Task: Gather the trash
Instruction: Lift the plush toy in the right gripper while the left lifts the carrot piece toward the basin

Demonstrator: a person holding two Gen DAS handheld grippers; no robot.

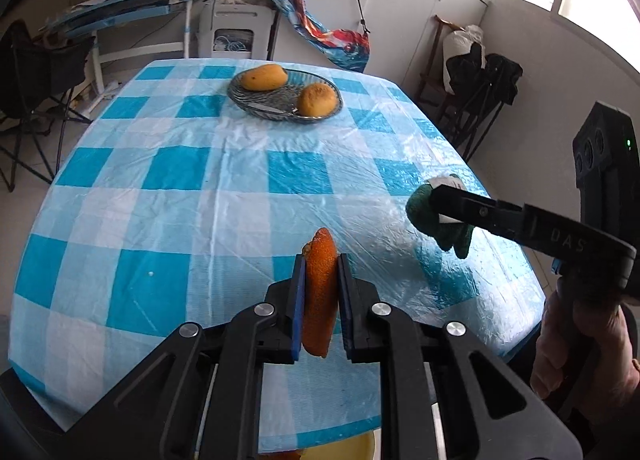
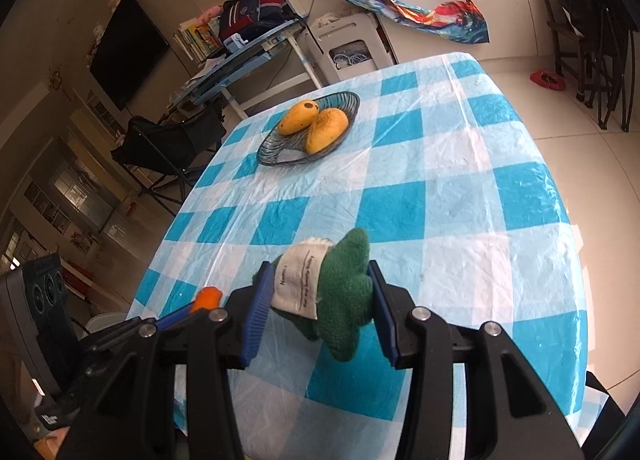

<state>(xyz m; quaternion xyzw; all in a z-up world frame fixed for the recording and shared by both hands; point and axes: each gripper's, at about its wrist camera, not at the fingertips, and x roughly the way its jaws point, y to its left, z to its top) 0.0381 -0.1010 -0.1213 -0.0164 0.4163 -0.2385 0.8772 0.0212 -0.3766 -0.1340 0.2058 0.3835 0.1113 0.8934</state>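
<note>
Cluttered room, table (image 1: 168,195) under blue-white checked cloth. Glass dish (image 1: 280,109) with two mangoes (image 1: 264,77) upper centre. Left claw (image 1: 320,280) at bottom centre, pinching orange peel (image 1: 319,292) between blue pads; peel curved, long axis upright, lifted off cloth. Right claw (image 2: 318,292) clamping green-and-white cloth scrap (image 2: 328,288) above near table edge. Yellow container (image 1: 352,448) partly visible directly below left claw, likely drop point.

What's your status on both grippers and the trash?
Left gripper shut on orange peel, lifted off the table. Right gripper shut on green cloth. Mango dish far side, nothing blocking.
</note>
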